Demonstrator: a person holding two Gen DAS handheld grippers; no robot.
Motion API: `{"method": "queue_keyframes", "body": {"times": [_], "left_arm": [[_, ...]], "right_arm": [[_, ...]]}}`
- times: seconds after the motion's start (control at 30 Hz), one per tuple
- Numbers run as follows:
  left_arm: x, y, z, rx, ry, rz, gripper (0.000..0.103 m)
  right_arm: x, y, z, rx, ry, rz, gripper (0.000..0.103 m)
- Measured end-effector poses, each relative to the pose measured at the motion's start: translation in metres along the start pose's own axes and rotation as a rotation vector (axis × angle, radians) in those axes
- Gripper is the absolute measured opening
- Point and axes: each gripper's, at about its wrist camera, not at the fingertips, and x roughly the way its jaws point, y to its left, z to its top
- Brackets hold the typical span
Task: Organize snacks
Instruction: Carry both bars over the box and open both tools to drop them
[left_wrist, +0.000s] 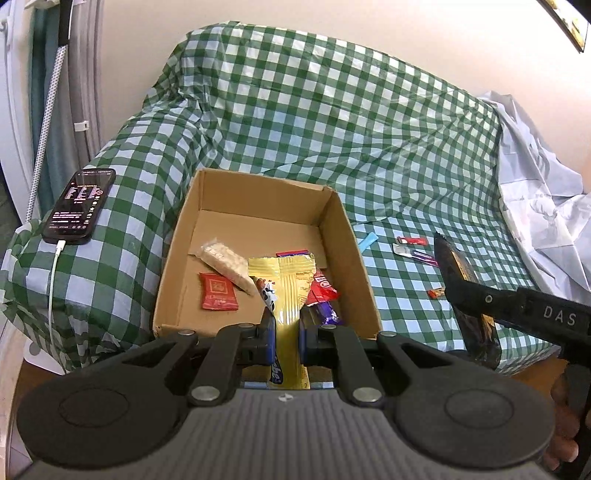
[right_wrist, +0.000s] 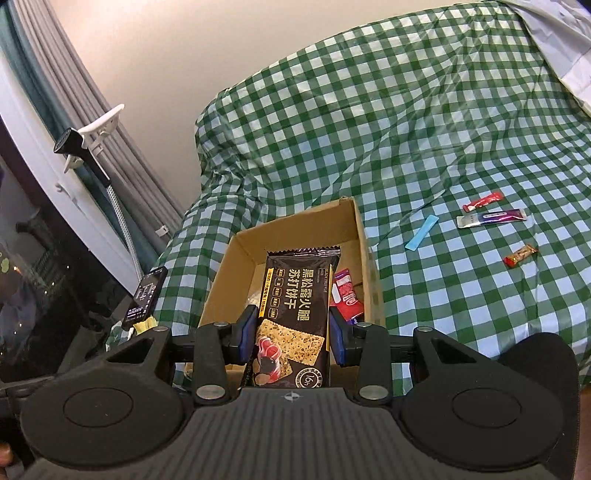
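Left gripper (left_wrist: 287, 341) angled down, jaws nearly closed — right gripper (right_wrist: 291, 334) gripping, tilted downward

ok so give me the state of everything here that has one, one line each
left gripper: shut on the gold snack packet, over the box
right gripper: shut on the black cracker packet, over the box
cardboard box: open, several snacks inside
red sachet: lying flat in the box
phone: screen lit, cable plugged in
blue stick sachet: on the checked cloth, outside the box
small red candy: on the cloth, outside the box
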Motion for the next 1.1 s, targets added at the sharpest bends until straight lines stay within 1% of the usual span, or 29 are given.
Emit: {"method": "queue_keyframes", "body": {"times": [0.27,0.73,0.97,1.1], "left_arm": [[0.017,0.009,0.017,-0.012,0.012,0.019,0.012],[0.056,0.017,0.055,-0.019,0.032,0.046,0.012],[0.083,0.023,0.071,-0.016,0.056,0.067,0.012],[0.103,0.030,0.077,-0.029,0.092,0.084,0.012]], "right_arm": [[0.021,0.003,0.004,-0.016,0.035,0.001,0.041],[0.068,0.007,0.015,-0.026,0.085,-0.004,0.041],[0.098,0.008,0.023,-0.029,0.111,-0.004,0.041],[0.118,0.008,0.027,-0.030,0.132,-0.005,0.041]]}}
